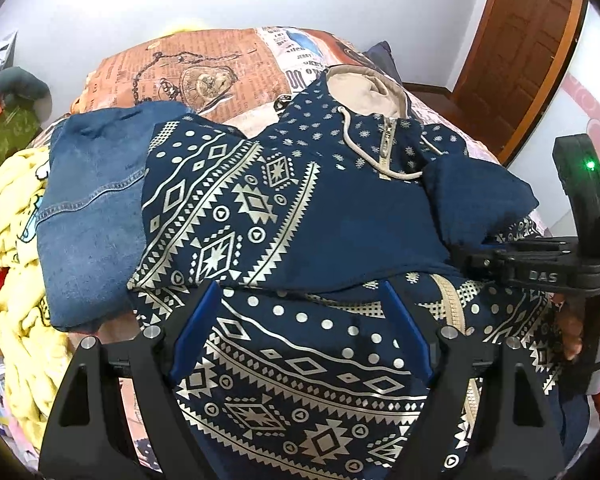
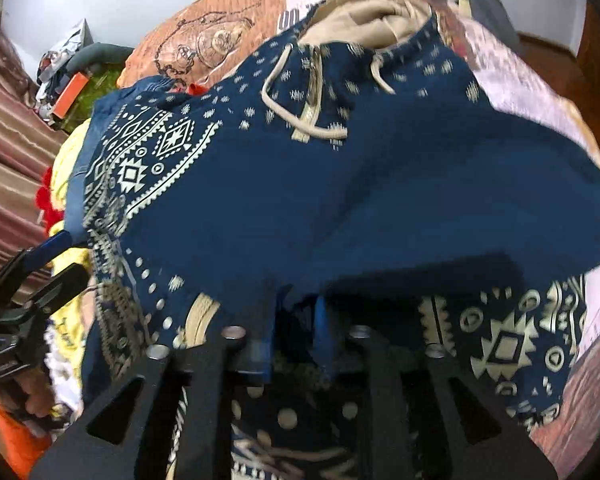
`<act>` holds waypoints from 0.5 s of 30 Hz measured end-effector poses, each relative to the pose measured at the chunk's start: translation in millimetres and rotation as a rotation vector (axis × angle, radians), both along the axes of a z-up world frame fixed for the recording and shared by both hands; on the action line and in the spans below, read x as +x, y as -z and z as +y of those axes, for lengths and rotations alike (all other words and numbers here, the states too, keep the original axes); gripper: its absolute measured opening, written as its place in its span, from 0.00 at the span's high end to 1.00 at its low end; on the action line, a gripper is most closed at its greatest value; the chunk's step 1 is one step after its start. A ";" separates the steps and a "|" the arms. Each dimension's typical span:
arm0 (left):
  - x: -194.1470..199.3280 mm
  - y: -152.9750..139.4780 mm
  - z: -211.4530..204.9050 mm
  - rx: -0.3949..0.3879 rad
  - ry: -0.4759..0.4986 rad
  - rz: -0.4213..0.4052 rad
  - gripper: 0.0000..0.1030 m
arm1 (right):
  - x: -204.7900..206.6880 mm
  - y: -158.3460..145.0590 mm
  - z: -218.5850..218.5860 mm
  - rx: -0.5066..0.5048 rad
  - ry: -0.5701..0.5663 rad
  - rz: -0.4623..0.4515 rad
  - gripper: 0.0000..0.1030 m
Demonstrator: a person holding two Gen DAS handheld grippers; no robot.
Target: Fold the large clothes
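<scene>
The navy patterned hoodie (image 1: 300, 208) lies across the bed (image 1: 204, 64), filling mid-frame. Left tool (image 1: 300, 320) hovers spread, empty. Right tool (image 2: 296, 312) pinches a folded-over flap. Step: side fold. Next: lay flap flat, release.

Home bedroom, bed (image 1: 220, 68) with printed cover, wooden door (image 1: 520, 52), clothes heaped

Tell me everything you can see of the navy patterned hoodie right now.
The hoodie is navy knit with cream geometric print, a beige-lined hood, cream drawstrings and a short zip. It lies front-up on the bed, both sleeves folded across the chest, its left edge overlapping folded denim. The right gripper is narrowed on the folded sleeve's edge; the left gripper is open over the hem.
</scene>
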State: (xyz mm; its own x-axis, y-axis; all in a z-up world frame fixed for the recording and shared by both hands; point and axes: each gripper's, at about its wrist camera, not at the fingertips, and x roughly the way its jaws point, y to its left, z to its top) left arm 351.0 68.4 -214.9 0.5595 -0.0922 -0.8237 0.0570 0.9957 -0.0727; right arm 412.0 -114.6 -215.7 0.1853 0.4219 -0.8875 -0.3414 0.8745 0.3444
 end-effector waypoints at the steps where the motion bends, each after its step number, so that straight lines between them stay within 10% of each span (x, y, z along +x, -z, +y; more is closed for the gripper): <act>1: -0.3 -1.0 -2.5 0.004 0.004 -0.002 0.21 | -1.1 -2.0 -4.2 0.008 -0.001 0.005 0.62; 15: 7.7 -43.4 -116.2 0.150 0.231 -0.109 0.21 | -32.2 -69.5 -106.4 0.011 0.133 -0.227 0.49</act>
State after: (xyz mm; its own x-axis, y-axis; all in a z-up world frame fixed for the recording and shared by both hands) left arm 358.7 -47.7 -171.5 0.6236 -0.1088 -0.7741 0.2828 0.9546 0.0936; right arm 379.8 -221.0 -146.2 0.4333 0.3904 -0.8123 -0.2936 0.9133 0.2823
